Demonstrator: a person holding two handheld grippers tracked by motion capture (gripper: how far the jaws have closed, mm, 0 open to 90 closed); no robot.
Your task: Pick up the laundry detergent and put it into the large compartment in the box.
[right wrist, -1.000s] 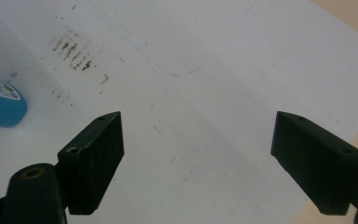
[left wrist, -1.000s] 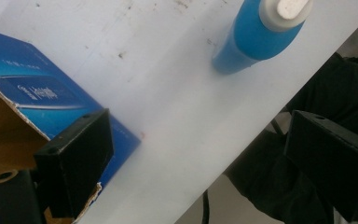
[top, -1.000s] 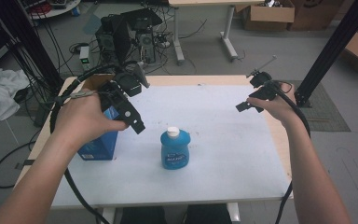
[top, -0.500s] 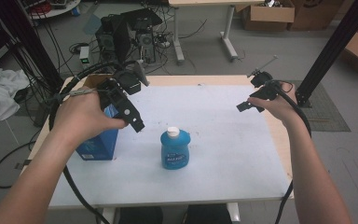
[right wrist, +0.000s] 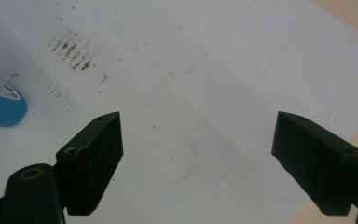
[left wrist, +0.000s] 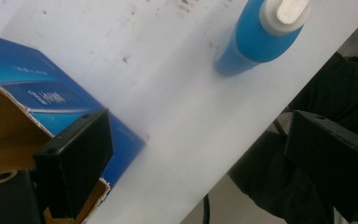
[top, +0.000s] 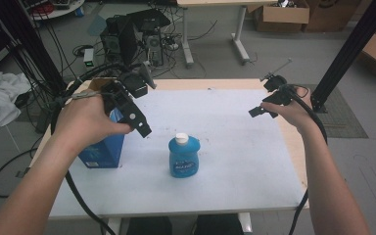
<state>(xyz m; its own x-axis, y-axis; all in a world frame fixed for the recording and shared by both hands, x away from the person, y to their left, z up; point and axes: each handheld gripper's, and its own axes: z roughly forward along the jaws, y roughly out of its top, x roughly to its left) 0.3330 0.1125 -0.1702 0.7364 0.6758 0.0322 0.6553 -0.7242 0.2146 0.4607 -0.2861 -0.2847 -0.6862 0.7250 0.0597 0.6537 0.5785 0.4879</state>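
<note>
Early stage, nothing grasped yet.
Blue bottle point(top: 184, 156) with white cap upright on desk point(top: 235, 147), front-centre, untouched.
Open blue carton point(top: 103, 147) at desk's left side, flaps up; bottle well apart from it, not inside.
Left hand-held gripper point(top: 144, 129) hovers over carton's near corner, jaws spread, empty; bottle ahead of it in left gripper view.
Right hand-held gripper point(top: 255, 112) over desk's right side, jaws spread, empty.
Judged left: reach bottle, pinch it, likely carry to carton.
</note>
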